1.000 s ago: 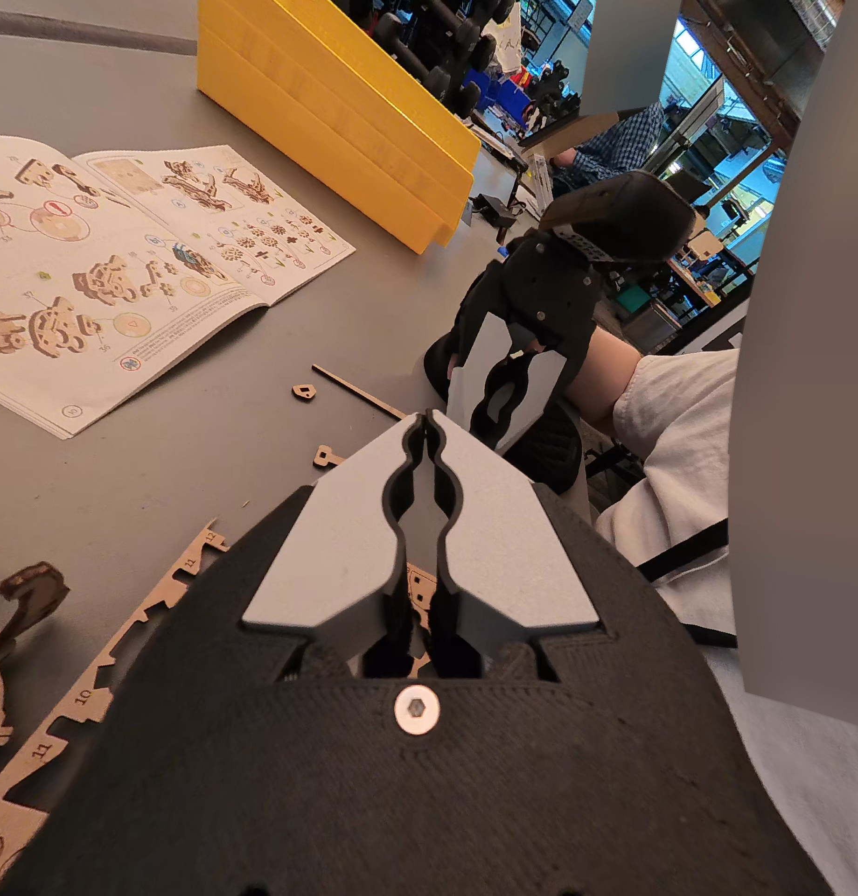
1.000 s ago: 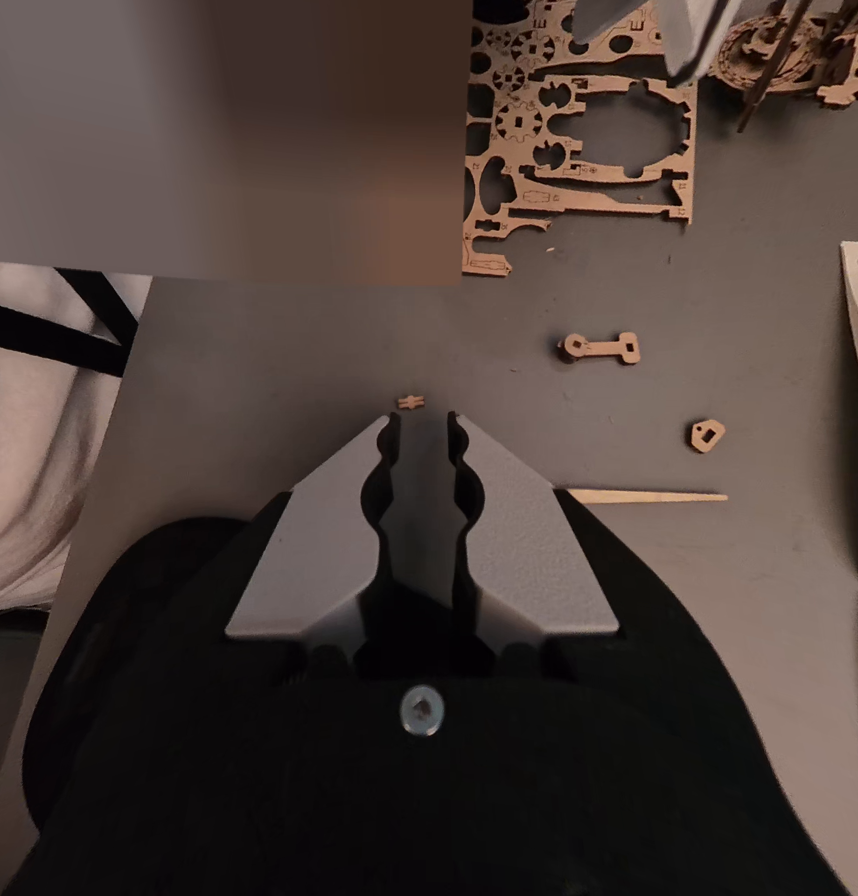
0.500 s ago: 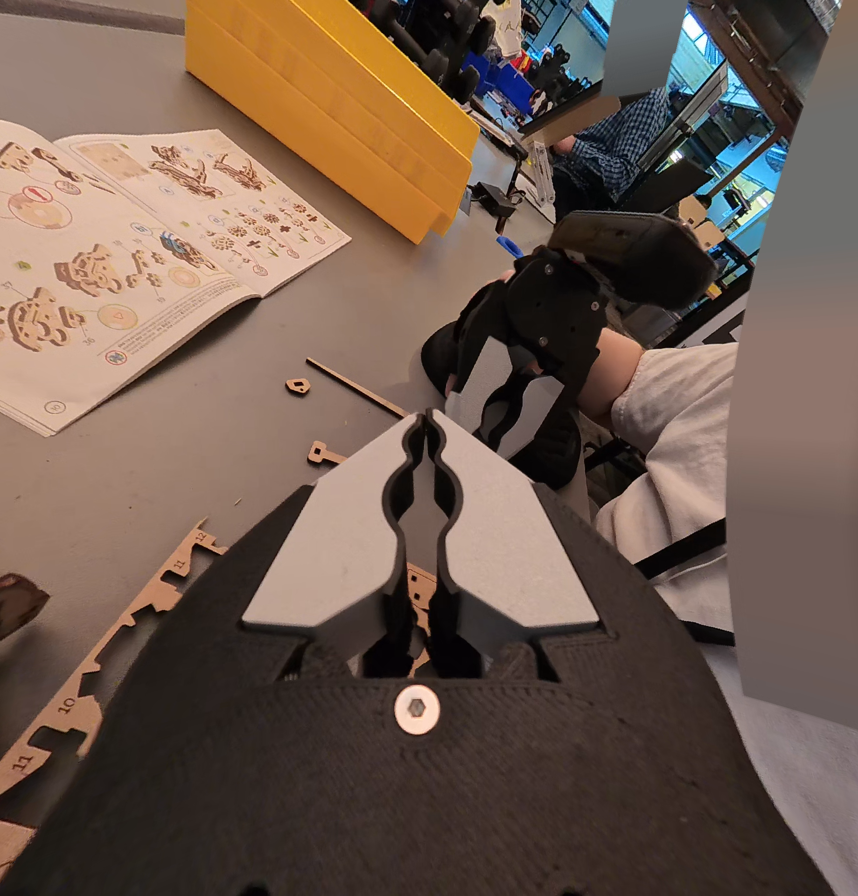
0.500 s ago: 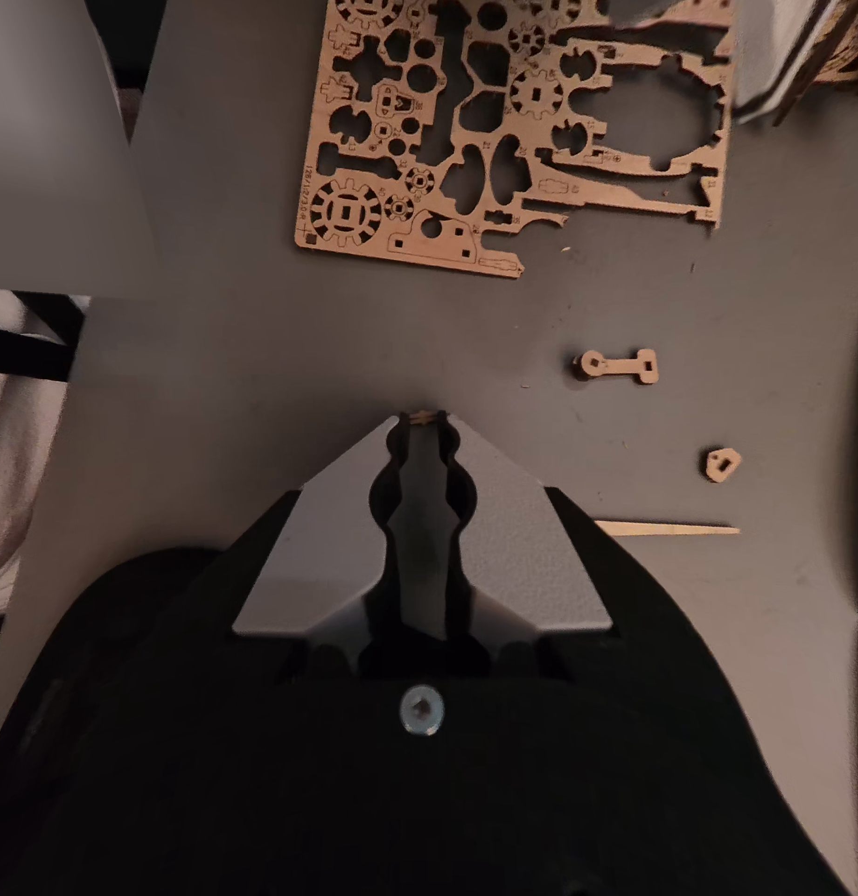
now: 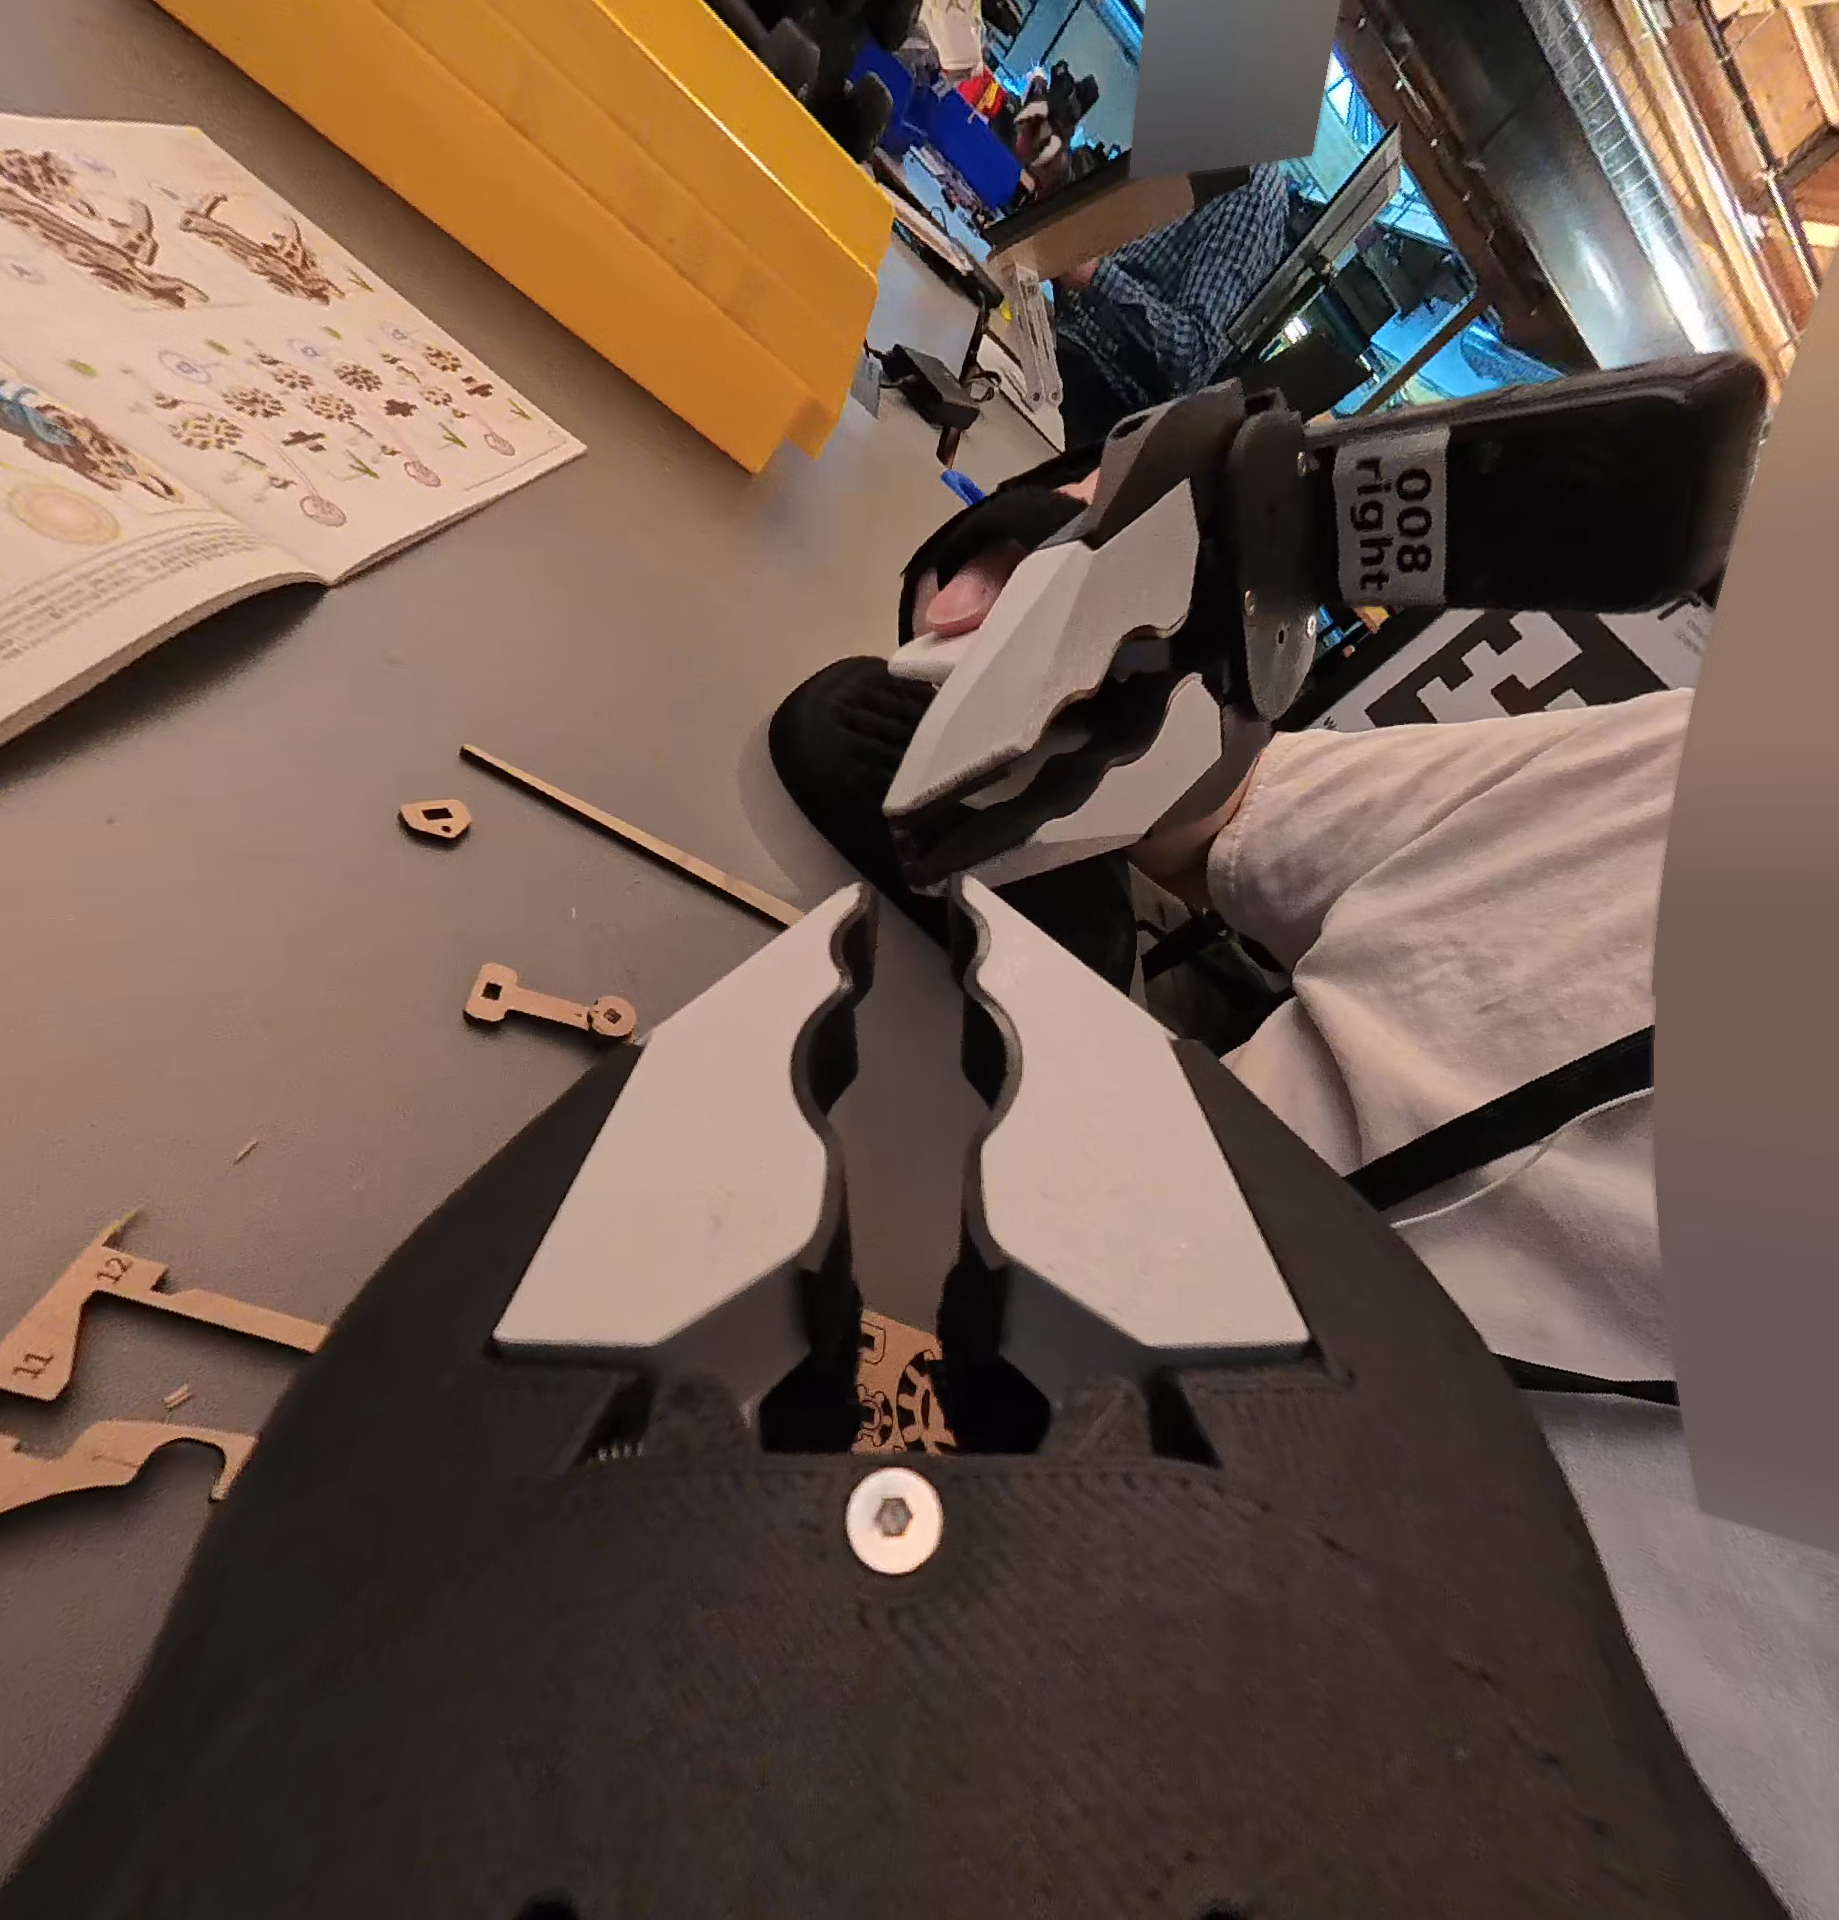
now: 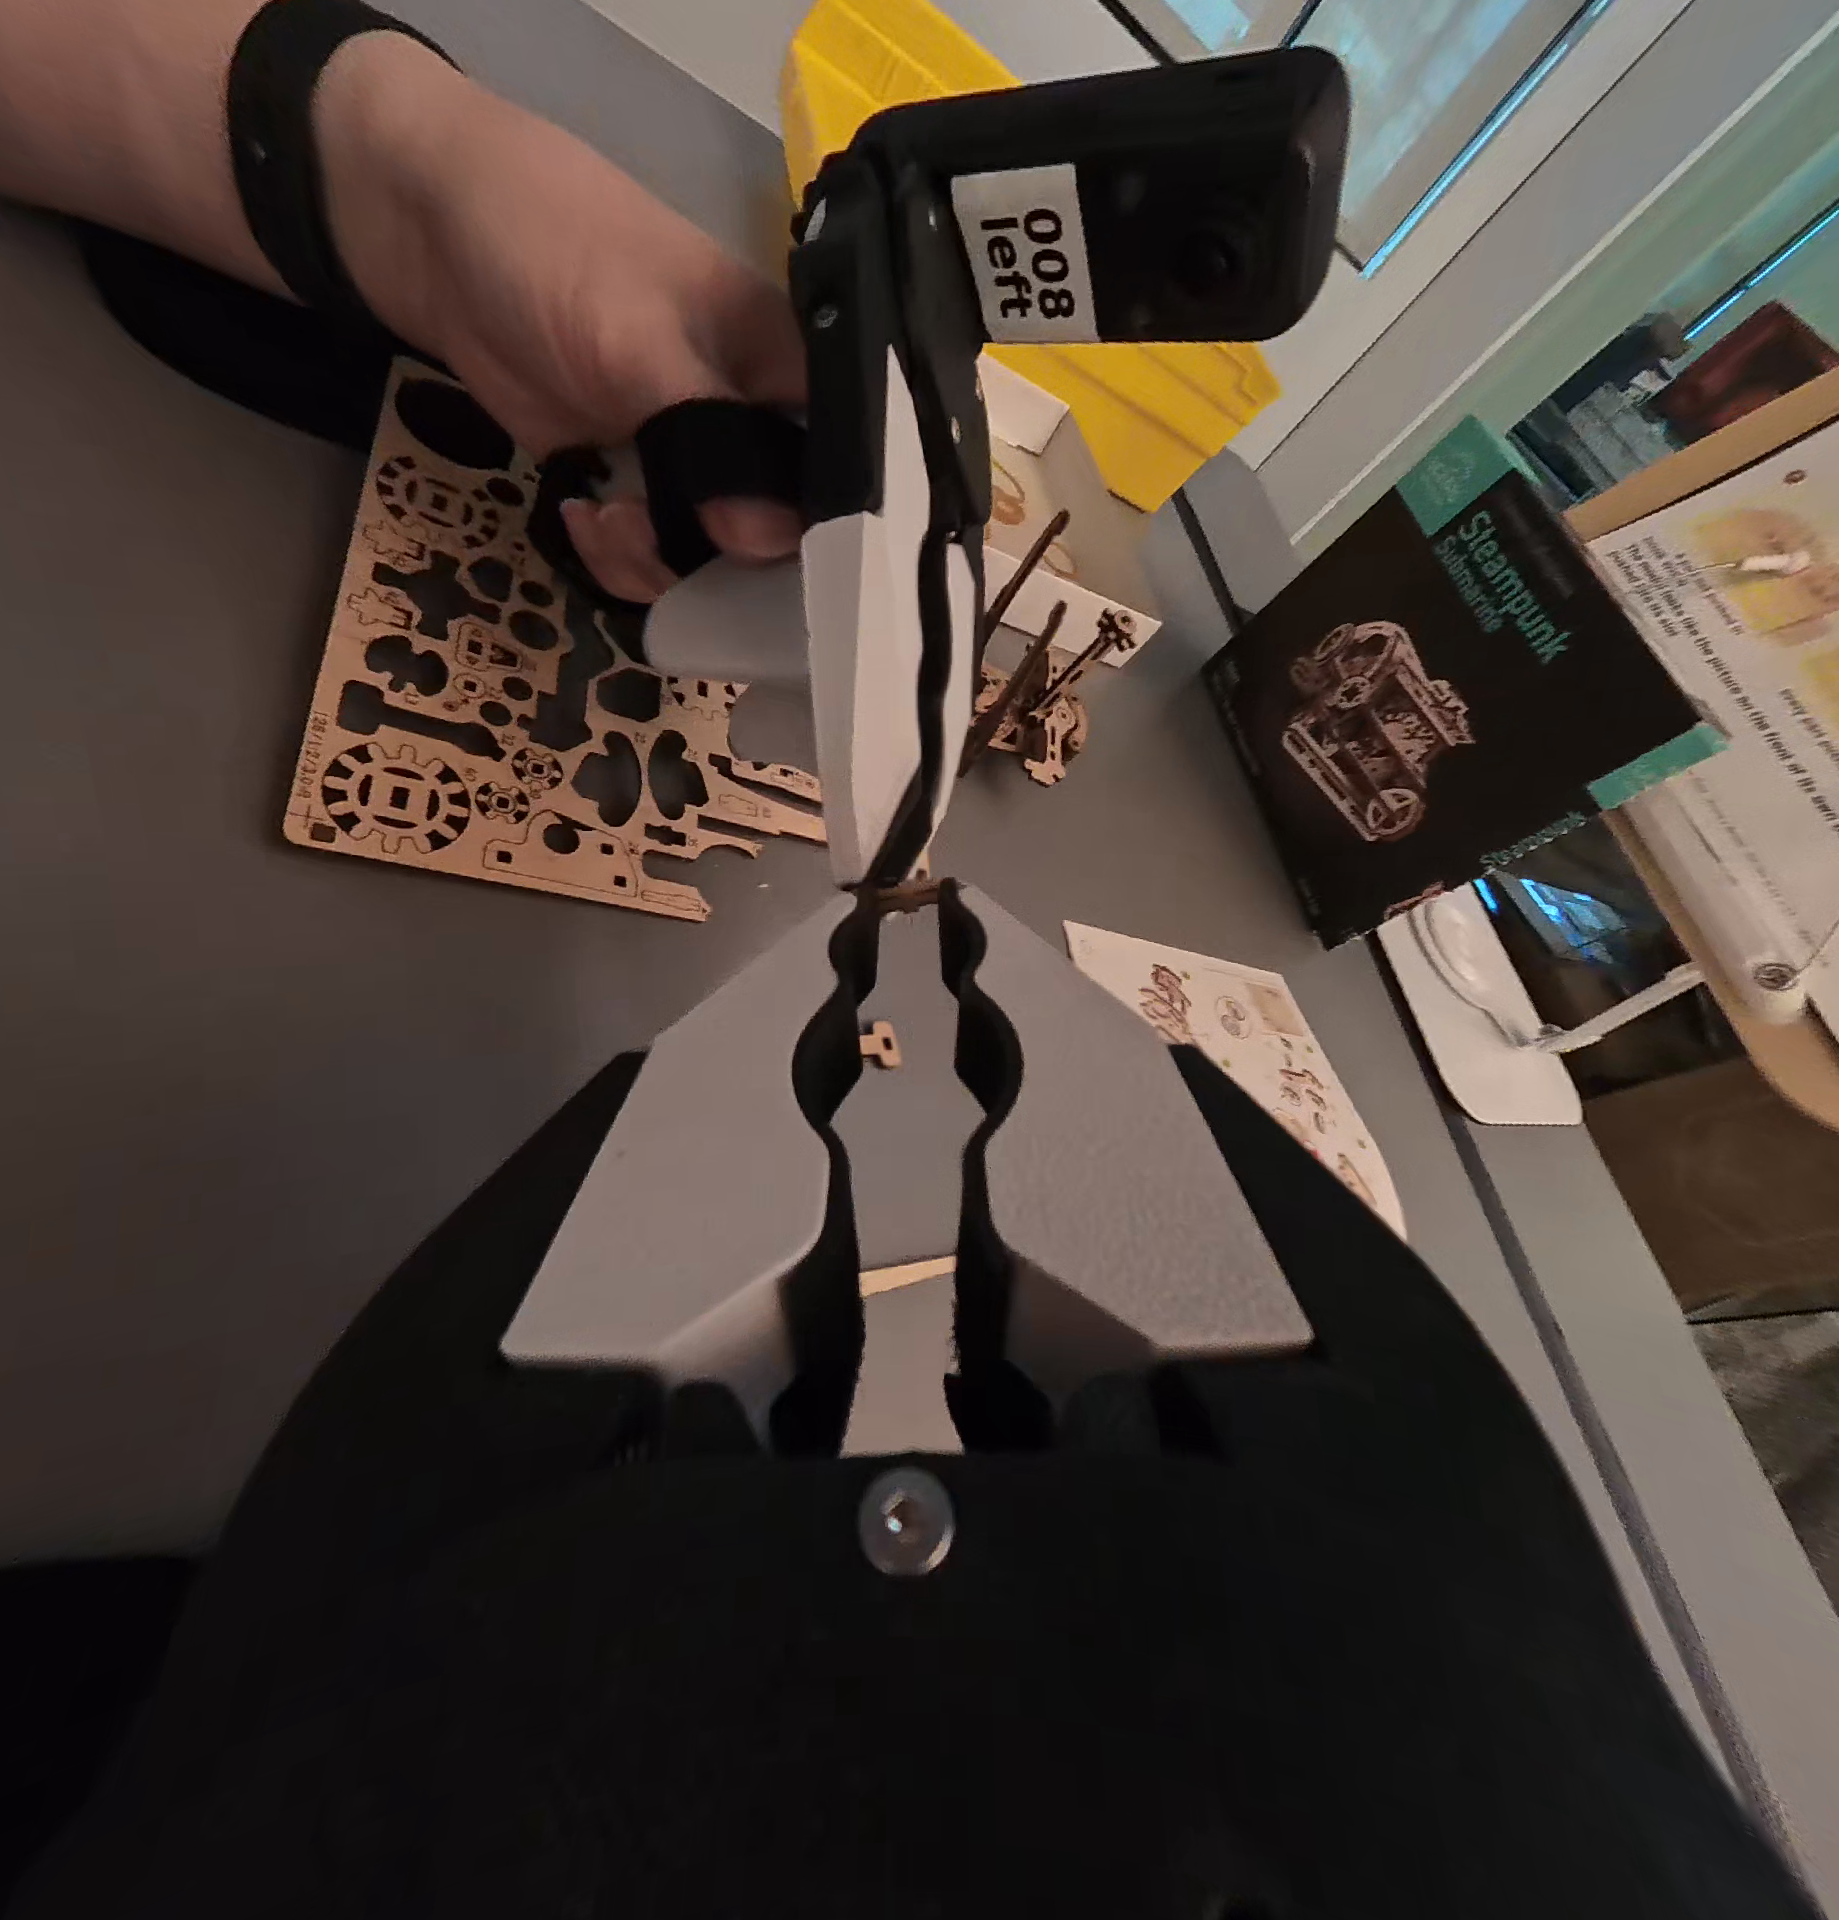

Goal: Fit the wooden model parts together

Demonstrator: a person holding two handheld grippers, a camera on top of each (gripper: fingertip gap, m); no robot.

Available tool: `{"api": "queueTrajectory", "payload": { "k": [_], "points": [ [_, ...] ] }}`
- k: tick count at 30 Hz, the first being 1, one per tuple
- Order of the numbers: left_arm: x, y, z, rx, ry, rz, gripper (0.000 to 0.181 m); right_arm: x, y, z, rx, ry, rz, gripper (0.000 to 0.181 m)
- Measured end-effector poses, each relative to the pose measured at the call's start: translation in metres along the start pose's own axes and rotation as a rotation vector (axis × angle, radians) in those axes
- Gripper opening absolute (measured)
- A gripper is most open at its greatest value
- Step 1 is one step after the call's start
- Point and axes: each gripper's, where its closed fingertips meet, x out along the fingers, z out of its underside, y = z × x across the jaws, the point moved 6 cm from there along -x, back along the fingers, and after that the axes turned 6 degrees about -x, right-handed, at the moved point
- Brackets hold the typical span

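My right gripper (image 6: 899, 902) is shut on a tiny wooden connector piece (image 6: 899, 891), held crosswise at its fingertips above the grey table. My left gripper (image 5: 910, 916) has its jaws a narrow gap apart with nothing seen between them. The two grippers meet tip to tip. In the right wrist view the left gripper (image 6: 889, 857) points down onto the piece. In the left wrist view the right gripper (image 5: 902, 831) comes in from the upper right. Whether the left fingertips touch the piece is unclear.
A key-shaped part (image 5: 546, 1008), a small pentagon part (image 5: 435, 819) and a thin stick (image 5: 624, 831) lie on the table. A punched-out wooden sheet (image 6: 447, 717), a partly built model (image 6: 1040, 707), an open booklet (image 5: 167, 416), a yellow bin (image 5: 582, 187) and a black kit box (image 6: 1445, 686) surround them. The tips of both grippers are at nearly the same place.
The right gripper closed on the tiny piece on the table, lifted it and swung toward the left gripper. The left gripper's tips, shut before, now stand slightly apart.
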Motion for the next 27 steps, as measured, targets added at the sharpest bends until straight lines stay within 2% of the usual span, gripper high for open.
{"api": "queueTrajectory", "payload": {
  "k": [6,14,18,22,27],
  "points": [
    [-0.001,0.003,-0.002,-0.046,0.029,0.073,0.007,0.0,-0.003,-0.004,-0.026,0.013,-0.006,0.01],
    [-0.003,0.0,-0.002,-0.028,0.01,0.036,0.0,0.004,-0.006,-0.004,-0.067,0.024,0.028,0.01],
    [-0.004,0.001,-0.001,0.041,-0.021,-0.01,0.0,0.006,-0.007,-0.003,-0.072,0.027,0.023,0.01],
    [-0.006,0.002,0.0,0.153,-0.068,-0.073,0.001,0.005,-0.005,0.0,0.107,0.094,-0.098,0.018],
    [-0.009,0.003,-0.001,0.324,-0.104,-0.151,0.001,-0.001,0.014,0.001,0.461,0.223,-0.374,0.016]
  ]
}}
